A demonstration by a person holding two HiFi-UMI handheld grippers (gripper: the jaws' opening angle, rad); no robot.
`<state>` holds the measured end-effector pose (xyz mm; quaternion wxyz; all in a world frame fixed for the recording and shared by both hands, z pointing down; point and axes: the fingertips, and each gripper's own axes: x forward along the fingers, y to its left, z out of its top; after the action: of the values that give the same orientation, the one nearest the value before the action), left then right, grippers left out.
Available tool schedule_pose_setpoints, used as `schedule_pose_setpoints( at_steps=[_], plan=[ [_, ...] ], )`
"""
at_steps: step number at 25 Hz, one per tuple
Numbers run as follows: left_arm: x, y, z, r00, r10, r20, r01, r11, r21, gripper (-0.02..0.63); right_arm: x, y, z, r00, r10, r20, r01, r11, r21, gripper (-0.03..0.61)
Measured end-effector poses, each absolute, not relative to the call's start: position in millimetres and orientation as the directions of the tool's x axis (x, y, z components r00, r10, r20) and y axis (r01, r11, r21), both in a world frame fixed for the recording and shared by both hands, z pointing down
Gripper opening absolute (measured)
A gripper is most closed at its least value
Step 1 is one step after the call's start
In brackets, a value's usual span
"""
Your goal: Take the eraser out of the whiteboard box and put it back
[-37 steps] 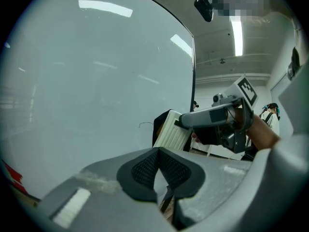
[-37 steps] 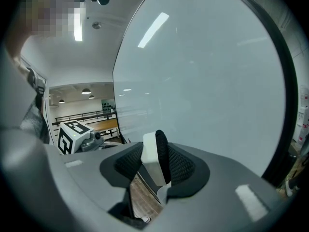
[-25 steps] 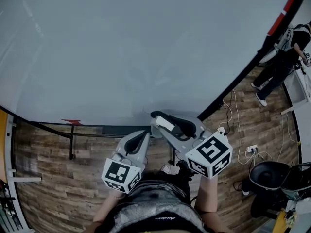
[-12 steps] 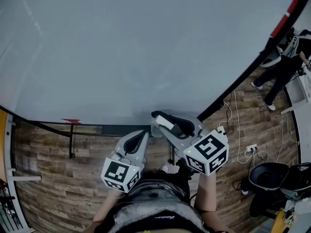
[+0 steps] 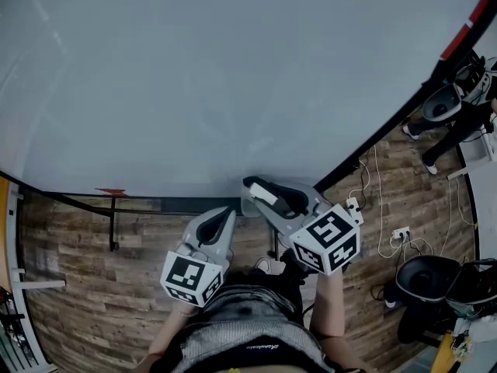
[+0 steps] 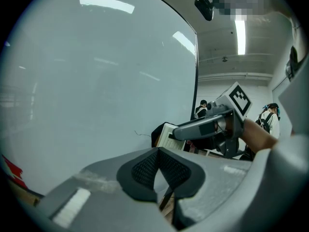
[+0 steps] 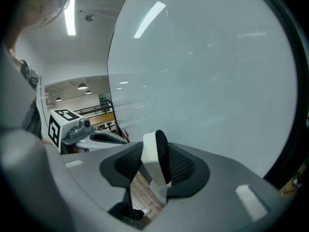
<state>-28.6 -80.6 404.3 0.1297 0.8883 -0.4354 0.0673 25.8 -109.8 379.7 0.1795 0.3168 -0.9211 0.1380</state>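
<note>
- Changed: my right tongs (image 5: 265,192) have sunk a little in the last second. Their marker cube (image 5: 327,238) has slid slightly left in the head view, and the grip width is the same.
- My left tongs (image 5: 223,218) have not budged. They are pressed together with nothing between the pads, parked near-left of the right ones.
- Right tongs are pinching the eraser (image 7: 155,159), white body on the left pad, dark felt on the right. It stands on edge and sticks out past the tips.
- Eraser location: in the air, held in the right tongs, just in front of the bottom edge of the whiteboard (image 5: 194,76), above the wooden floor (image 5: 93,278).
- A pale shape right under the eraser looks like the whiteboard box (image 5: 248,206). I can't tell whether the two touch.
- My read: the take-out half is done. The drop looks like the start of the put-back, with the eraser lined up over the box.
- Relative to the left tongs, the eraser is just to the right and a bit farther, not touching them.
- Next it needs a short descent into the box, then I spread the right tongs.
</note>
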Motion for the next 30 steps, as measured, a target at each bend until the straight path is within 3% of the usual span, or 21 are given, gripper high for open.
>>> schedule_pose_setpoints(
  at_steps=[30],
  plan=[
    [-46.4, -87.4, 440.2, 0.607, -0.735, 0.304, -0.794, -0.574, 0.199, 0.002, 14.6, -129.1, 474.1, -0.699, -0.471, 0.539, -0.640, 0.747, -0.178, 0.160]
  ],
)
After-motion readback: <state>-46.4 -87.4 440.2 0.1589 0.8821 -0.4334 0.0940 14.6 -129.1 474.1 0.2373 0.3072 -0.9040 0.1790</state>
